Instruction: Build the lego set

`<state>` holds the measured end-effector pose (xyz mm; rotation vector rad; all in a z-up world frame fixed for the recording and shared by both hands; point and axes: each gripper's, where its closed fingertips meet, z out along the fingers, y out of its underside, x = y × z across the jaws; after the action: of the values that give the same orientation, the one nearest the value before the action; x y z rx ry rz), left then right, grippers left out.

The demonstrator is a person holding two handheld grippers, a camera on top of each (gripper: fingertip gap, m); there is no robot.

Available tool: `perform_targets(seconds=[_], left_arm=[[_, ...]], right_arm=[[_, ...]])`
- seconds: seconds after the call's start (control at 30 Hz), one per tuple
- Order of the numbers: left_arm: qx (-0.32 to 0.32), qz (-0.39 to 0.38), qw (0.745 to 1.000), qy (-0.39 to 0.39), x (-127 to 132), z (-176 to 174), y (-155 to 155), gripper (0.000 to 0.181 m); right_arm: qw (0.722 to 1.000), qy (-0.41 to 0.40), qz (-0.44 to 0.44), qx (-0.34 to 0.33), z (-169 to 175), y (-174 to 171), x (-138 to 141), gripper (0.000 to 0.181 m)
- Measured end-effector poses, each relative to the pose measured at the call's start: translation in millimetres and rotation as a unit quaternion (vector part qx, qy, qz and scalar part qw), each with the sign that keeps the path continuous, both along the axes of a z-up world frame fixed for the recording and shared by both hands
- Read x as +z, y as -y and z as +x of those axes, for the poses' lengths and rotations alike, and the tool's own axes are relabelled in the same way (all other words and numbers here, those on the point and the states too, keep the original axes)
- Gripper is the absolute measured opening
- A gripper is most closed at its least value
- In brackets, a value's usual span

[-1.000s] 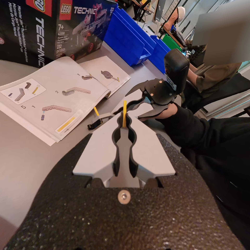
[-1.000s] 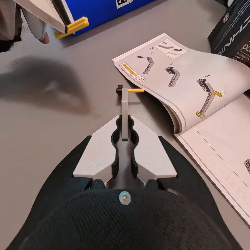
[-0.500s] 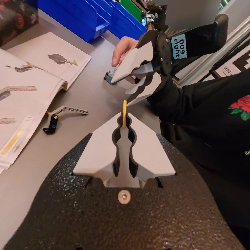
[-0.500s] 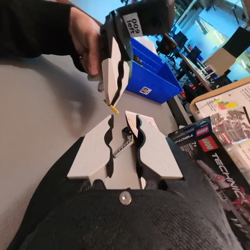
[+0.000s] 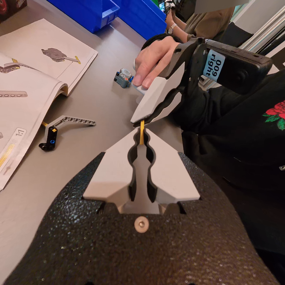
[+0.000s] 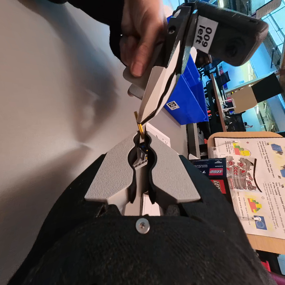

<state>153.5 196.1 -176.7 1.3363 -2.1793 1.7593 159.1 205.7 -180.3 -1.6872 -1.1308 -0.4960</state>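
The light, stiff, slippery yellow axle [image 5: 142, 133] is being pinched at 1 end by the left gripper [image 5: 141, 135] and at the other by the right gripper [image 5: 139, 123], best gripped crosswise near its middle.

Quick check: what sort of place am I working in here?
Probably a shared lab or office workspace: a grey table with blue bins, more desks and chairs behind, and another person seated nearby.

The open instruction booklet [image 5: 38, 64] lies at the tabletop's [image 5: 95, 98] left side. Just beside its near edge sits the bent beam assembly [image 5: 67, 128]. A small built block [image 5: 123, 77] rests further right, toward the middle. Storage bins [image 5: 95, 13] line the far edge, behind the booklet.
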Motion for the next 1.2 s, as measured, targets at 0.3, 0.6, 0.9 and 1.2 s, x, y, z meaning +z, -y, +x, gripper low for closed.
perform_targets(seconds=[0.3,0.6,0.9,1.2], left_arm=[[-0.012,0.04,0.999,0.015,-5.9,-5.7,0.0,0.007],[-0.023,0.071,0.997,0.002,-16.8,-7.6,3.4,0.002],[0.005,0.082,0.997,-0.005,-18.6,1.5,-1.8,0.002],[0.085,0.07,0.994,-0.019,-23.8,14.9,-35.5,0.002]], right_arm=[[0.999,0.032,-0.019,0.002,-3.4,0.1,-8.9,0.001],[0.998,0.05,-0.043,0.005,-6.6,2.5,-15.4,0.001],[0.998,0.031,-0.041,-0.029,5.3,-0.9,-13.8,0.003],[0.893,-0.341,-0.16,-0.246,68.0,-8.2,-43.4,0.042]])
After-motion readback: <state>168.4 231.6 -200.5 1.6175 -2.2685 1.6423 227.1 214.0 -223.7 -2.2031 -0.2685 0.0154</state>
